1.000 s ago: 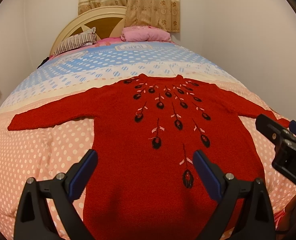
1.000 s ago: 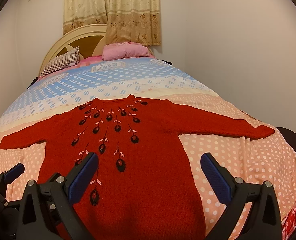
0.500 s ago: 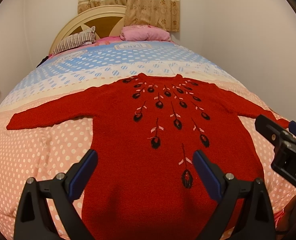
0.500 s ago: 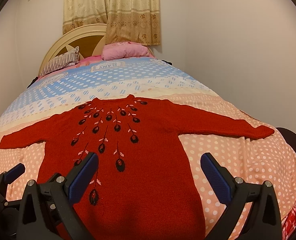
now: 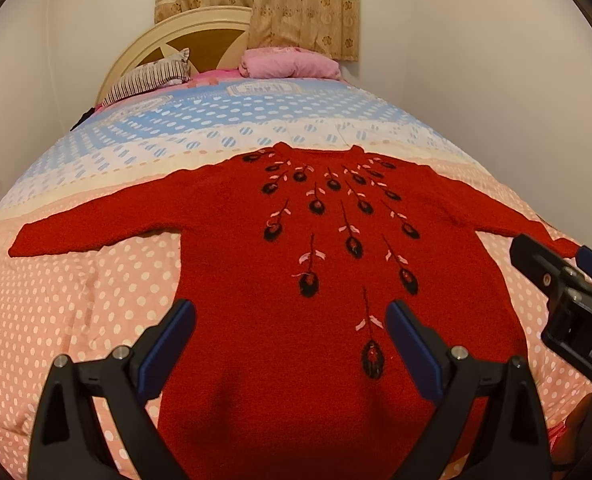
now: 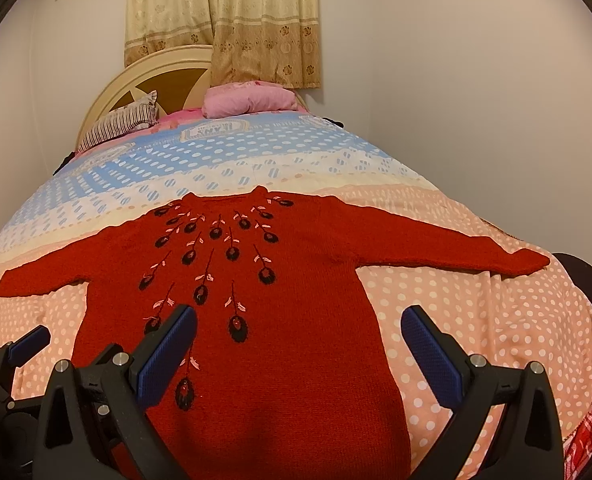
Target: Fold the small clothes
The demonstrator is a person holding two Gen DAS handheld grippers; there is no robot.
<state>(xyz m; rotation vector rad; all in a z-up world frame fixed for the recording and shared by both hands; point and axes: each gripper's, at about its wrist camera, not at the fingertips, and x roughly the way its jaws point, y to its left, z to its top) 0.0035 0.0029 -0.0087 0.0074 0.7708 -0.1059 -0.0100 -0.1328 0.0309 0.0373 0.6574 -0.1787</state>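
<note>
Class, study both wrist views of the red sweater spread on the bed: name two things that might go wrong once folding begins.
1. The right sleeve ends near the bed's edge; a loose pull might drag it off the polka-dot quilt.
2. Both the left gripper and the right gripper hover open over the red sweater; closing there could pinch the soft quilt too.

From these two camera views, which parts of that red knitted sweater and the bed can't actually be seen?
- Red knitted sweater: its bottom hem is cut off by the lower edge in both wrist views.
- Its right cuff: in the left wrist view, hidden behind the right gripper; clear in the right wrist view.
- Printed label on the dotted bedspread: too small and blurred to read.
- Black item at the bed's far left edge: too small to identify.
</note>
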